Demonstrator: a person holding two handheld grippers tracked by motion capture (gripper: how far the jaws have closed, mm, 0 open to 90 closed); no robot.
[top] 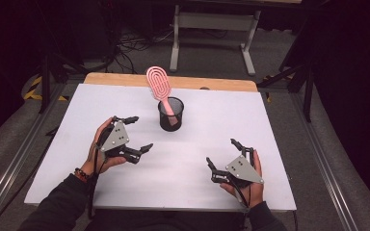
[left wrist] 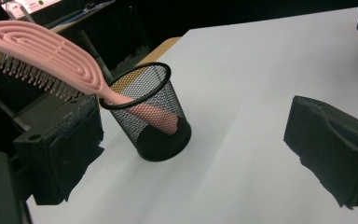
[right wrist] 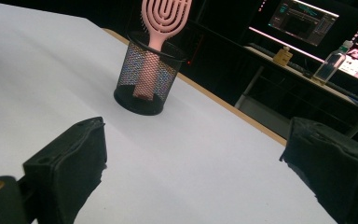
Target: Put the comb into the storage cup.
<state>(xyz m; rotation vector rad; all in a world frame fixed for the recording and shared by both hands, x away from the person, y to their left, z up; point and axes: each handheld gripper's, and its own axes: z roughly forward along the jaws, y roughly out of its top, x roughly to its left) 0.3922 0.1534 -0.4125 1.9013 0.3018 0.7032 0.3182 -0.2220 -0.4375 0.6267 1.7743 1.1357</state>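
High view: a pink hairbrush (top: 160, 86) stands handle-down in a black mesh cup (top: 171, 115) near the white worktop's (top: 221, 120) middle. Left gripper (top: 136, 134) and right gripper (top: 223, 153) hover nearby, jaws released, grasping nothing.

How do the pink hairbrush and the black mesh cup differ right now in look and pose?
The pink hairbrush is solid plastic with looped slots; the black mesh cup is see-through wire mesh. The hairbrush leans tilted, handle down and head above the rim; the cup stands upright on the white table. The hairbrush is long and flat; the cup is short and round. Both are apart from the open left gripper and right gripper.
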